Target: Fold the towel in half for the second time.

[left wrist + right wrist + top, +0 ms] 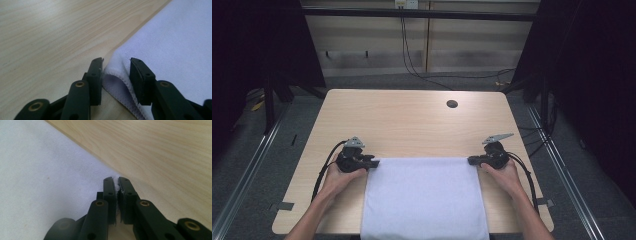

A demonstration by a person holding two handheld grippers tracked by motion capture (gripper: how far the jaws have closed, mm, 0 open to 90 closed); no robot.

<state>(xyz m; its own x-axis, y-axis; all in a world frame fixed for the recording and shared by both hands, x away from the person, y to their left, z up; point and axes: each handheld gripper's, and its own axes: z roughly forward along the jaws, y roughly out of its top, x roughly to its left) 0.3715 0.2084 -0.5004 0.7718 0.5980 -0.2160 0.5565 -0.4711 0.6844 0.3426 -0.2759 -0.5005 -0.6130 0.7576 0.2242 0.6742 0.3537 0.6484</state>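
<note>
A white towel lies flat on the near half of the wooden table, its front edge hanging over the table's near side. My left gripper is at the towel's far left corner. In the left gripper view it stands open, with the hemmed corner lying loose between the parted jaws. At the far right corner, my right gripper is shut on the towel. The right gripper view shows white cloth pinched between its closed jaws.
A round cable hole sits in the far right part of the tabletop. Bare wood stretches beyond the towel. Cables run across the floor behind the table, and metal rails flank it on both sides.
</note>
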